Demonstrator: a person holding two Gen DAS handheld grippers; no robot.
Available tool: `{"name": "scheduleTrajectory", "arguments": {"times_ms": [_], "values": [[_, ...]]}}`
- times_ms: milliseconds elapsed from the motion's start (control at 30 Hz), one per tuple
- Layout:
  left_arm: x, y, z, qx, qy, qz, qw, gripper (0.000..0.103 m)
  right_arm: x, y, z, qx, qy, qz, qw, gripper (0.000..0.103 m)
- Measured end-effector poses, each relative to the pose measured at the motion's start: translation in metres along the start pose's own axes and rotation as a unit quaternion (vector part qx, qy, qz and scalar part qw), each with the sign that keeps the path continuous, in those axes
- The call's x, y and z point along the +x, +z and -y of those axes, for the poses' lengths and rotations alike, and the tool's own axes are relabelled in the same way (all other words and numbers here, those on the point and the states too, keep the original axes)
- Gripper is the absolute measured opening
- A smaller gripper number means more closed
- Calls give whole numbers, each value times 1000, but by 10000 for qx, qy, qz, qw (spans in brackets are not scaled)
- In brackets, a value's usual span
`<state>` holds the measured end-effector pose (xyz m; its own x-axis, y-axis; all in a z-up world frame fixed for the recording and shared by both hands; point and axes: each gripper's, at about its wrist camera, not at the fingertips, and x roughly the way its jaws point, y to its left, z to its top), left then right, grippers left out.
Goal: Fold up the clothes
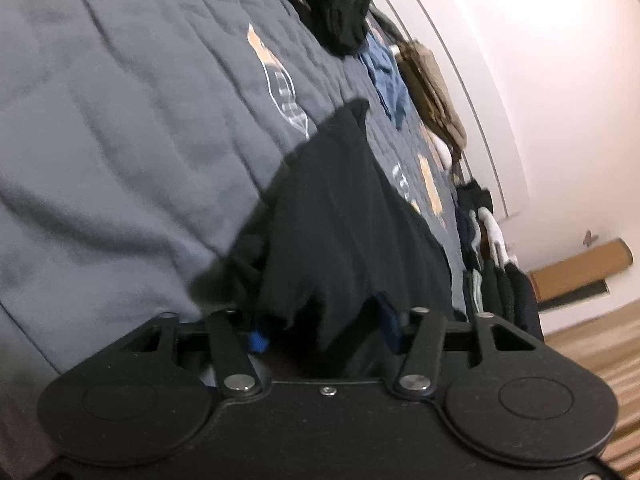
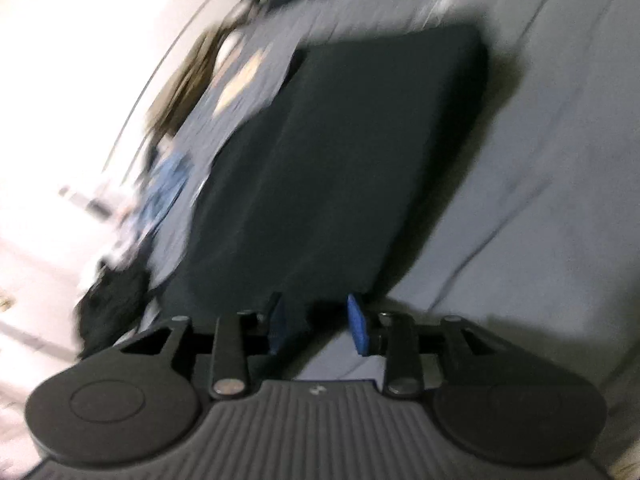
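Observation:
A black garment (image 1: 340,216) lies on the grey quilted bed (image 1: 120,140). In the left wrist view its near edge is bunched up between the blue pads of my left gripper (image 1: 324,328), whose jaws stand fairly wide with the cloth draped over them. In the right wrist view the same black garment (image 2: 340,152) lies flat as a folded rectangle on the bed (image 2: 540,200). My right gripper (image 2: 318,324) is at its near edge, jaws apart, with dark cloth between the blue pads. That view is blurred by motion.
A black clothes pile (image 1: 336,4), a blue garment (image 1: 388,76) and an olive garment (image 1: 432,92) lie along the far side of the bed by the white wall. Dark folded items (image 1: 492,264) are stacked at the bed's end. Wooden floor (image 1: 592,344) lies beyond.

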<state>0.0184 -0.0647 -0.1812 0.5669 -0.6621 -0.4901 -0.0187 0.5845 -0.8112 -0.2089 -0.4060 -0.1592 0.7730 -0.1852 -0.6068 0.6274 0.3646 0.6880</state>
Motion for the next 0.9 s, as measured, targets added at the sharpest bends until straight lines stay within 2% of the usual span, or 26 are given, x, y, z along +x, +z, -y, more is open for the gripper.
{"name": "scheduleTrajectory", "arguments": {"times_ms": [67, 100, 233, 300, 367, 467, 500, 533, 567, 600, 800, 867, 900], "values": [[-7, 2, 2, 86, 56, 213, 9997, 21, -7, 14, 7, 41, -149, 286, 9995, 45], [-11, 3, 3, 132, 47, 262, 9996, 20, -6, 23, 12, 92, -160, 304, 9994, 48], [-19, 4, 6, 105, -107, 295, 9995, 19, 8, 46, 49, 918, -282, 305, 9949, 49], [-16, 5, 7, 121, -86, 236, 9996, 22, 17, 50, 61, 1187, -66, 330, 9924, 50], [-10, 6, 5, 60, -90, 109, 9999, 46, 21, 53, 61, 1302, 65, 476, 9903, 52], [-1, 3, 6, 167, -103, 98, 9998, 48, 31, 61, 59, 1169, 227, 621, 9909, 54], [0, 3, 8, 297, -73, 159, 9994, 45, 31, 62, 61, 1252, 250, 658, 9896, 50], [-1, 2, 9, 390, -15, 217, 9990, 27, 31, 63, 63, 1344, 272, 696, 9881, 30], [-2, 3, 9, 446, 17, 249, 9987, 20, 32, 64, 66, 1437, 294, 734, 9865, 15], [-3, 6, 8, 422, -3, 228, 9988, 17, 28, 65, 66, 1484, 362, 792, 9851, 10], [-42, 31, 17, 514, -409, 368, 9972, 13, -9, 67, 56, 1771, 903, 1000, 9749, 8], [-57, 40, 17, 588, -362, 299, 9972, 13, -20, 64, 51, 1717, 915, 865, 9771, 8], [-60, 42, 12, 556, -222, 160, 9981, 13, -24, 58, 52, 1657, 831, 764, 9797, 8]]}}
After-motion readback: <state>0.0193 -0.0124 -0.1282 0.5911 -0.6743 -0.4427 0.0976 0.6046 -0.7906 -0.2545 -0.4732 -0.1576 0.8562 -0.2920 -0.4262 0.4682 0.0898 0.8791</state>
